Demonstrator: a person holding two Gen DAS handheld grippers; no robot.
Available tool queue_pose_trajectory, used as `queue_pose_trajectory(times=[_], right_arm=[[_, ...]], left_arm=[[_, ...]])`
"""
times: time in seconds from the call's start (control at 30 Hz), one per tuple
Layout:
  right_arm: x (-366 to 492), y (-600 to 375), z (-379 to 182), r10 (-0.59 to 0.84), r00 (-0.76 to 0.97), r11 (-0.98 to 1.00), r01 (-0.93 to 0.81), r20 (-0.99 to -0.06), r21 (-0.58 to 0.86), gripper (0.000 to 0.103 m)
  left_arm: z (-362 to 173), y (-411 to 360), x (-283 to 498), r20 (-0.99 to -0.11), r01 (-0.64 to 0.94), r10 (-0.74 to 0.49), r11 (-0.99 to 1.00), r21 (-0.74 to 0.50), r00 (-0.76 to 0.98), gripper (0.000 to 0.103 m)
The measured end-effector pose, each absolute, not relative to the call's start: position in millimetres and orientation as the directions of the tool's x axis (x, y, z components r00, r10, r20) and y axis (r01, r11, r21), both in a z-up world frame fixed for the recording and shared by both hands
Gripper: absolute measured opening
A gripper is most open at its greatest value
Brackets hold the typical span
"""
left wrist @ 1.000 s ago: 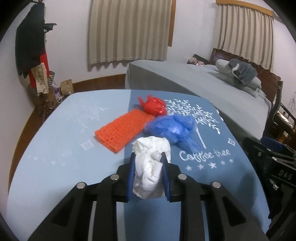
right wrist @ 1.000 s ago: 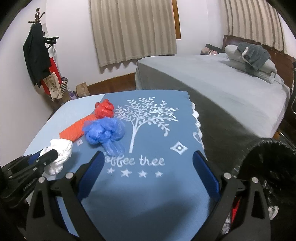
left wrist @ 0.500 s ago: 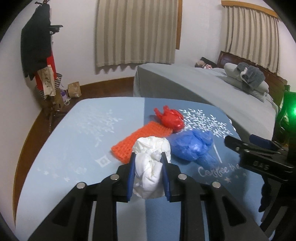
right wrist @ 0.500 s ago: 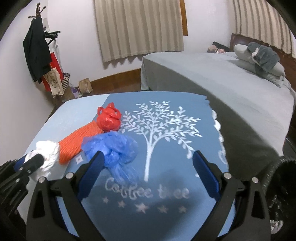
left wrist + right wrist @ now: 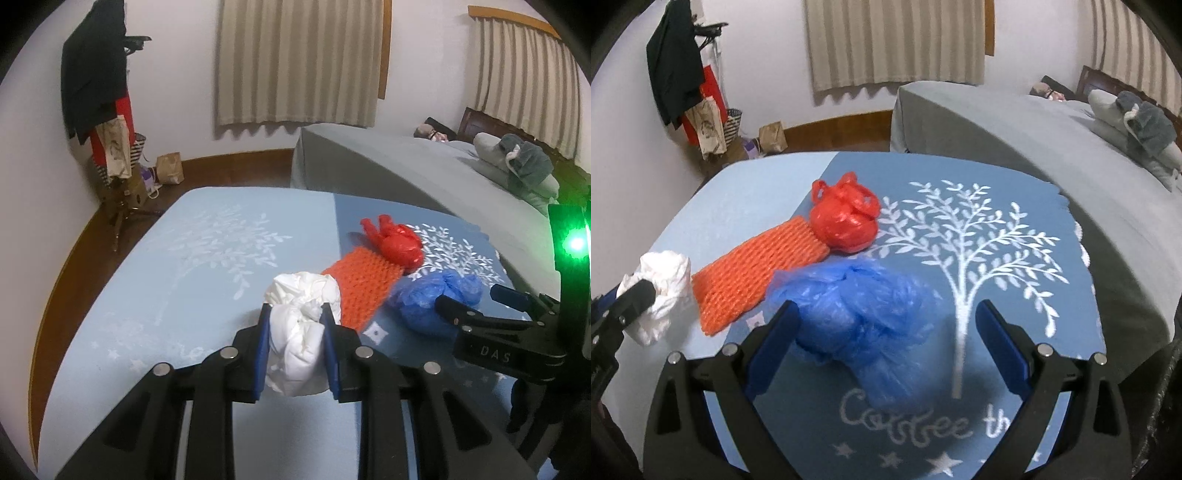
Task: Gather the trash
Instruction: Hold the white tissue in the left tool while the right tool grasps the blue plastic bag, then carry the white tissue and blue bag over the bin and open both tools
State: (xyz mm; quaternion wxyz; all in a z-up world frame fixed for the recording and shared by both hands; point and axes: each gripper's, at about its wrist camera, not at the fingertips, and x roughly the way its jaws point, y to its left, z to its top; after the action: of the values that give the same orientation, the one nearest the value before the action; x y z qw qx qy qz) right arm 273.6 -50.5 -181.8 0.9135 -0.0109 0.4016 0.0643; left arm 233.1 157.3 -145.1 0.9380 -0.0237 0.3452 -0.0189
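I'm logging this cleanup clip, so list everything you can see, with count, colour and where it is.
white bag: one, white, crumpled, clamped in the left gripper.
blue bag: one, blue, on the tablecloth between the right gripper's open fingers.
red bag: one, red, knotted, at the net's far end.
foam net: one, orange, flat on the cloth.
tablecloth: one, blue, white tree print.
bed: one, grey cover, behind the table.
curtains: beige, far wall.
coat rack: one, dark clothes, left corner.
left gripper: black, blue pads.
right gripper: black, blue pads.
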Motion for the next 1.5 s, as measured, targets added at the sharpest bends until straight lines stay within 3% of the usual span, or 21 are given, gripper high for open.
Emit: queue_pose_trajectory(times=[0.2, 0.33, 0.37, 0.43, 0.73, 1.5], right_arm=[[280, -33, -183, 0.177, 0.637, 0.978, -0.199, -0.751, 0.061, 0.091], [277, -19, -182, 0.289, 0.581, 0.944, -0.305, -0.761, 0.126, 0.043], [275, -16, -180, 0.291, 0.58, 0.941, -0.317, -0.761, 0.119, 0.036], [269, -13, -175, 0.273, 0.59, 0.942, -0.325, -0.76, 0.087, 0.032], [228, -45, -136, 0.196, 0.678, 0.965, -0.262, -0.709, 0.016, 0.031], [130, -167, -81, 0.058, 0.758, 0.998, -0.044, -0.649, 0.037, 0.031]], left_arm=[[-149, 161, 234, -0.653, 0.007, -0.05, 0.998, -0.069, 0.756, 0.026], [-150, 160, 232, -0.656, 0.006, -0.048, 0.998, -0.066, 0.753, 0.026], [-150, 160, 233, -0.658, 0.006, -0.049, 0.998, -0.068, 0.752, 0.026], [-150, 160, 231, -0.659, 0.007, -0.051, 0.998, -0.069, 0.75, 0.026], [-140, 141, 220, -0.647, 0.047, -0.08, 0.997, -0.068, 0.758, 0.026], [-92, 29, 169, -0.608, 0.247, -0.24, 0.966, -0.074, 0.757, 0.026]])
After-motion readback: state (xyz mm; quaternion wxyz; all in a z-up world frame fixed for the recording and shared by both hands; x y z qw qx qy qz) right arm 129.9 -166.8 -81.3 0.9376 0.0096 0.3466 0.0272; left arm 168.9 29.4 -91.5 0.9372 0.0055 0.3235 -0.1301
